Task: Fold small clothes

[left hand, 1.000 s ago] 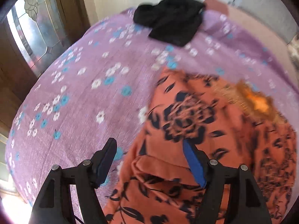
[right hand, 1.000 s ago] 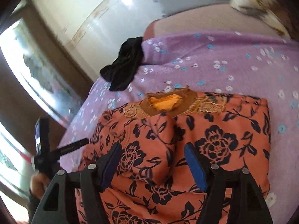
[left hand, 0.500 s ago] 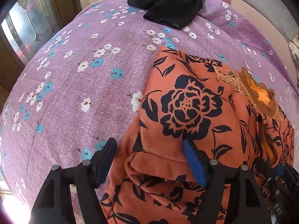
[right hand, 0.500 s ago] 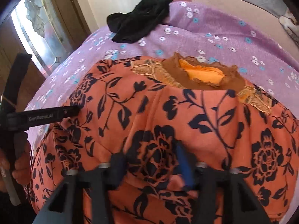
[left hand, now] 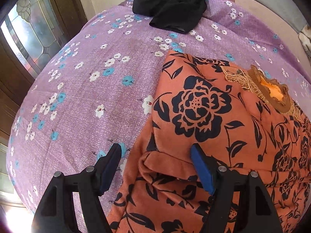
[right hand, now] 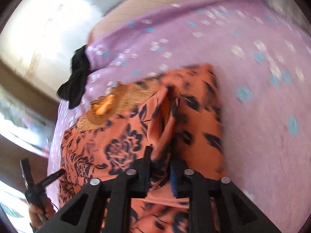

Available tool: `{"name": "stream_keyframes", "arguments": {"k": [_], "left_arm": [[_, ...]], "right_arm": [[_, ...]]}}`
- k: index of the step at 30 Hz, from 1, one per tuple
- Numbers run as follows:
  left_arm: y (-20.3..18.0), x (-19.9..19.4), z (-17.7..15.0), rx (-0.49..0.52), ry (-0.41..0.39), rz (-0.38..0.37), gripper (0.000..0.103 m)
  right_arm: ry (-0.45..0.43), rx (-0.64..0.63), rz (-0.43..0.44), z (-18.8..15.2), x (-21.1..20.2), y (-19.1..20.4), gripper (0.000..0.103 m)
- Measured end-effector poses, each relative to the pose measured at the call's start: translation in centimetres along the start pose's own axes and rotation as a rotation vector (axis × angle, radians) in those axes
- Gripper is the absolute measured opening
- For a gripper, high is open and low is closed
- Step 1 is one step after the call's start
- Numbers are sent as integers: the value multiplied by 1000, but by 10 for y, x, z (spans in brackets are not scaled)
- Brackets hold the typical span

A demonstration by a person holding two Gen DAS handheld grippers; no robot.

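An orange garment [left hand: 204, 116] with black flowers lies on the purple flowered sheet [left hand: 87, 106], its gold-trimmed neckline [left hand: 272, 91] at the far right. My left gripper [left hand: 155, 149] is open and straddles the garment's left edge, one finger over the sheet and one over a folded hem. In the blurred right wrist view my right gripper [right hand: 160, 159] pinches a raised fold of the garment [right hand: 120, 145]; its jaws are opening slightly with the cloth still between them. The left gripper [right hand: 33, 182] shows at the lower left there, held by a hand [right hand: 38, 211].
A crumpled black garment [left hand: 171, 5] lies at the far edge of the sheet, also in the right wrist view [right hand: 77, 81]. A wooden door with patterned glass [left hand: 25, 38] stands to the left. Bare sheet [right hand: 252, 77] stretches to the right of the orange garment.
My right gripper closed on a fold in the garment's middle, rolled, and swung toward the garment's right side with the fold pulled up. My left gripper stayed open in place.
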State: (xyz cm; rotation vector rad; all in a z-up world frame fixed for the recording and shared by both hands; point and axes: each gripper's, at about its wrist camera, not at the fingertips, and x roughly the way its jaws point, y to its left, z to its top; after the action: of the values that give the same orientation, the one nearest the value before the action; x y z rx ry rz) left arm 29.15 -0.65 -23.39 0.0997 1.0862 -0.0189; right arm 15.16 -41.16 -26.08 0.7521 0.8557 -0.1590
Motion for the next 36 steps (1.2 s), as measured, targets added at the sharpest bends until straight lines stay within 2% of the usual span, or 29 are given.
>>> {"name": "stream_keyframes", "arguments": {"k": [1,3,4,6,8,10,13,15,16,18,21,24,26,27,30,31,33,36], "left_arm": [[-1,-2,0,7,-10,15,74],[-3,-6,0,15,-40,58,74],[-2,-11,0,13,-66,82,74],[-2,-25,1,16,-142,104,74],[-7,-36,1,31,-199,92,74],[-15,-39,2,47,-219,45,74],[-31,-21,5,102,-153,-4,75],[-42,0,2,138,-51,10,75],[-45,7,1,148,-20,24,76],[-44,3,3,142,-46,33,78],[-38,-7,5,105,-90,1,78],[-41,-11,14,100,-124,-21,78],[-47,-8,22,105,-148,-26,78],[-49,-2,25,105,-145,-22,78],[-55,21,26,101,-64,-15,79],[-54,24,27,96,-53,-15,79],[-54,20,29,98,-58,-14,80],[-54,10,28,104,-80,-30,80]], "right_arm": [[-25,25,24,0,-7,-8,23],[-85,77,-5,4,-24,-18,26],[-115,79,-11,7,-32,-18,28],[-166,21,35,11,-42,-6,28],[-174,-37,72,13,-42,9,28],[-161,-75,122,12,-35,20,28],[-57,-69,134,9,-12,29,28],[36,-42,42,7,10,20,27],[33,-24,63,6,11,15,27],[13,0,75,8,3,17,27],[-66,-79,4,12,-11,29,29],[-85,-110,48,23,-8,39,29],[-91,-122,47,29,3,46,29],[-90,-122,34,33,11,47,29],[-42,-106,-19,43,41,36,28],[-34,-94,8,44,45,30,28],[-42,-65,35,43,38,28,28],[-19,-110,45,36,24,38,28]]}}
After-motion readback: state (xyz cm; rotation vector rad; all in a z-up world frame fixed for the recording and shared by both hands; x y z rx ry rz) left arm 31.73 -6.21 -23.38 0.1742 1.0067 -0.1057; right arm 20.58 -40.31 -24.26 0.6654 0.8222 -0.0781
